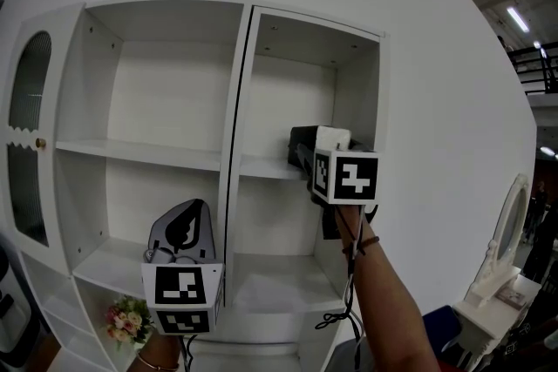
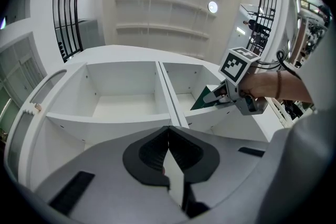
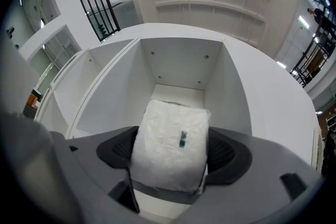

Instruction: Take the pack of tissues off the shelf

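1. Right gripper view: the right tool [image 3: 170, 150] pinches the white pack [image 3: 169, 145], its dark pads pressed against the pack's two sides. A small green mark shows on the wrapper.
2. Behind the pack lies the open upper right compartment of the white shelf [image 3: 178, 68], its back wall and side walls bare.
3. Head view: the right tool is held up at the mouth of that compartment, just above the shelf board [image 1: 261, 168]. Only the pack's white top shows above the tool's marker cube [image 1: 346, 177]. Whether the pack rests on the board cannot be told.
4. An arm with a dark wristband [image 1: 364, 245] reaches up from the lower right to that tool.
5. Left gripper view: the left tool [image 2: 168, 136] is pressed together, its pad tips meeting with nothing between them.
6. In the head view, the left tool sits low in front of the shelf's centre post [image 1: 237, 126], well apart from the pack.
7. A small bunch of flowers [image 1: 128, 320] stands at the shelf's lower left, and a white mirror [image 1: 508, 222] stands off to the right.
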A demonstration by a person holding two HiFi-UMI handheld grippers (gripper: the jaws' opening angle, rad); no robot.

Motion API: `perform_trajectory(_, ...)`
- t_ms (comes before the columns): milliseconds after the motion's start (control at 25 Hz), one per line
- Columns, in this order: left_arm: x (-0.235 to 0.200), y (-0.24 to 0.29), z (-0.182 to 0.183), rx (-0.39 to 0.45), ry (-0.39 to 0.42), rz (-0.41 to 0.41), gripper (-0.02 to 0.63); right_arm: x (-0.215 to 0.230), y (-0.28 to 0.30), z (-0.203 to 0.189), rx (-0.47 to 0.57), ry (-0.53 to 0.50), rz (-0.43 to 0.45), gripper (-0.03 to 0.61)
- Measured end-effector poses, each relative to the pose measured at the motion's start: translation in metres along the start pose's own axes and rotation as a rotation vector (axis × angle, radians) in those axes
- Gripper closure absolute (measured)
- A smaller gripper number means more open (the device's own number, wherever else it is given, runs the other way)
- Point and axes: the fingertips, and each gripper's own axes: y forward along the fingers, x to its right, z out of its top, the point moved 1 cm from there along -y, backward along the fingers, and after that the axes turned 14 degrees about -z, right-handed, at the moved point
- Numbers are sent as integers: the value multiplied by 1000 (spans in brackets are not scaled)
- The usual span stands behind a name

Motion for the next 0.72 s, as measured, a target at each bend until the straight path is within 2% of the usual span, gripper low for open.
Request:
perform_trajectory(480, 1, -12, 6, -10, 11, 15, 595, 2, -4, 2, 21, 14, -5, 233)
perform_trajectory(720, 5, -20, 12, -7, 17, 28, 595, 6, -18, 11, 83, 45, 2, 235)
